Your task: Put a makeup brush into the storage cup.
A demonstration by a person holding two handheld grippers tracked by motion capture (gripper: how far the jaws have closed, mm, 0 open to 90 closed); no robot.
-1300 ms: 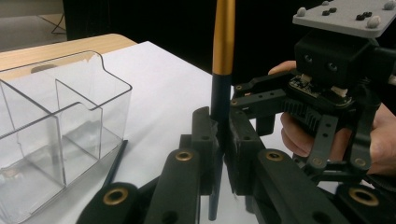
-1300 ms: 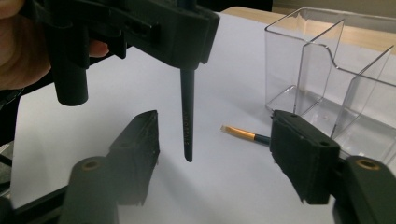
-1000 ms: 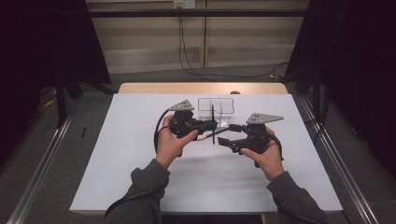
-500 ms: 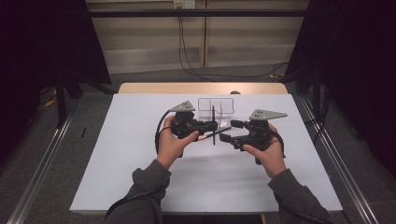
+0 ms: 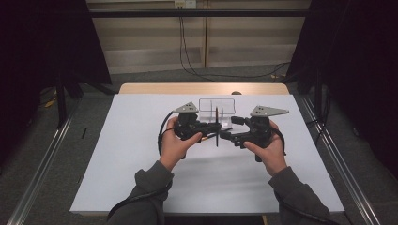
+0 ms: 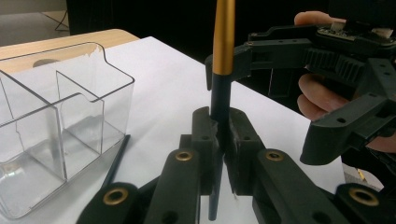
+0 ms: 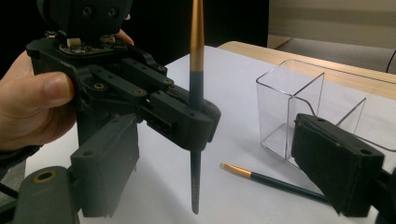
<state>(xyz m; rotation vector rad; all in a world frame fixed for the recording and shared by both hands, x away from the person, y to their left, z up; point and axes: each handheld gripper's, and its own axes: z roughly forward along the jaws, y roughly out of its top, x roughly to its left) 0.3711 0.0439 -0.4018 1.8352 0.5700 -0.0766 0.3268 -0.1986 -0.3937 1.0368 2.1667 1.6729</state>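
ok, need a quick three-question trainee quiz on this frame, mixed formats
1. True or false: the left gripper is shut on the upright brush.
2. Multiple choice: where is the second brush? A) inside the clear organizer B) lying on the white table beside the clear organizer C) in the right gripper
3. Fill in: the right gripper has its jaws ____, one on each side of the upright brush.

Key
1. True.
2. B; it lies flat by the clear organizer on the white table.
3. Open; they have just been opening further.

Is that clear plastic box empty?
Empty: through the clear plastic divided box both compartments show bare; a dark gold-tipped brush lies outside beside it.
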